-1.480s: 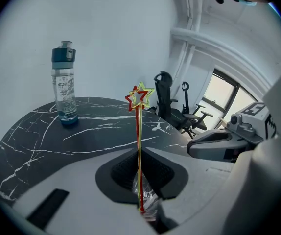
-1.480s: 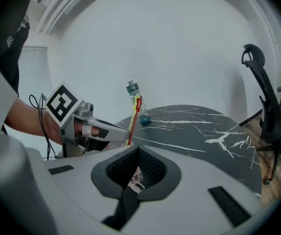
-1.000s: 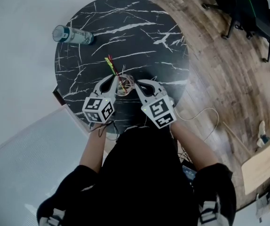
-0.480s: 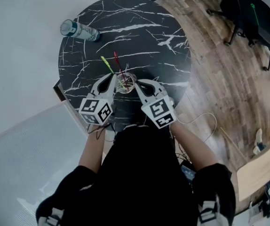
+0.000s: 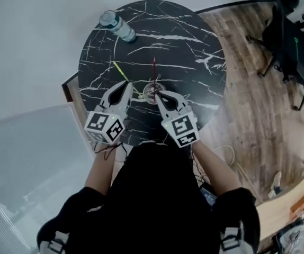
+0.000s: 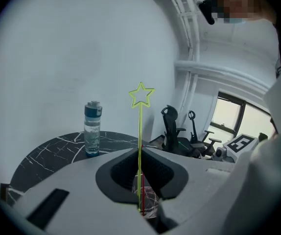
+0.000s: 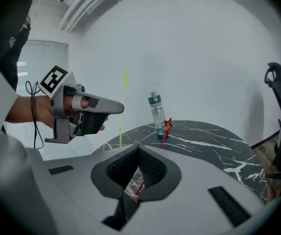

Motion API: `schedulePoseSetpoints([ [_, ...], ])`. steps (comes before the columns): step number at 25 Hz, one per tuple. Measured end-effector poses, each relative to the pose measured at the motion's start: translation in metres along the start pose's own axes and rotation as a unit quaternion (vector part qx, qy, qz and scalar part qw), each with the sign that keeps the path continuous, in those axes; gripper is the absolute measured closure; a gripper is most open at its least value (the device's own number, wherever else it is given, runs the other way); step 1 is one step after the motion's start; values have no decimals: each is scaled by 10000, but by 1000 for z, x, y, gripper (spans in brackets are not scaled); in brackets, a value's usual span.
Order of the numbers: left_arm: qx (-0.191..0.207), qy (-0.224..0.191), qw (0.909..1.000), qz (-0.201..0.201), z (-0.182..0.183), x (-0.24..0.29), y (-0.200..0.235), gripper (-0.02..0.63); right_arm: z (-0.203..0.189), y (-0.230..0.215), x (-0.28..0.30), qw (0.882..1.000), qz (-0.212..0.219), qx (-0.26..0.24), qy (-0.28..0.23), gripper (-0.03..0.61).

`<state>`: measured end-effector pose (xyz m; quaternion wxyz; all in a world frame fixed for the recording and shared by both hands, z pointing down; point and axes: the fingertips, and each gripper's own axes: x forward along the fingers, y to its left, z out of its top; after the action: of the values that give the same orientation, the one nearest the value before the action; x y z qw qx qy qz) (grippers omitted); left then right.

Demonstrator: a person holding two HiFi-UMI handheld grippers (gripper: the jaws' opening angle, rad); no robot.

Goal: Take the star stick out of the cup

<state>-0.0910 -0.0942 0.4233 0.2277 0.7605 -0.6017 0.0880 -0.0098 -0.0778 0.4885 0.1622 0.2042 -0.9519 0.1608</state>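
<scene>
Our left gripper point(image 5: 127, 86) is clamped on the yellow star stick point(image 5: 121, 73), raised just beside the clear cup point(image 5: 151, 91). Our right gripper point(image 5: 158, 95) is closed on the cup's rim on the tabletop point(image 5: 184, 46); a red star stick point(image 5: 154, 70) stands inside.

Seen from the left tongs point(image 6: 139, 150), the cup point(image 6: 148, 200) is only a sliver in the gap under the closed jaws, and the rest sits behind them. Whether the yellow star stick's point(image 6: 140, 126) bottom end is clear of the cup cannot be told. Seen from the right tongs point(image 7: 138, 147), the cup again shows only in part, and the red star stick's point(image 7: 163, 133) middle stretch runs behind the jaws. From above, both stars are too small to make out. Right of the right tongs, an office chair point(image 7: 277, 102) is cut off at the picture's edge.
</scene>
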Motion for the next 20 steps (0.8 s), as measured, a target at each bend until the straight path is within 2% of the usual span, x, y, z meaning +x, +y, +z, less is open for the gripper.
schedulePoseSetpoints([
  [5, -109, -189, 9991, 355, 1, -37, 25, 598, 11, 25, 17, 9994, 235, -252, 26, 582],
  [13, -438, -250, 9944, 927, -22, -95, 61, 598, 23, 73, 48, 9956, 723, -590, 40, 581],
  [20, -669, -17, 9919, 1080, -51, -121, 73, 598, 10, 108, 66, 9920, 1049, -654, 251, 583],
])
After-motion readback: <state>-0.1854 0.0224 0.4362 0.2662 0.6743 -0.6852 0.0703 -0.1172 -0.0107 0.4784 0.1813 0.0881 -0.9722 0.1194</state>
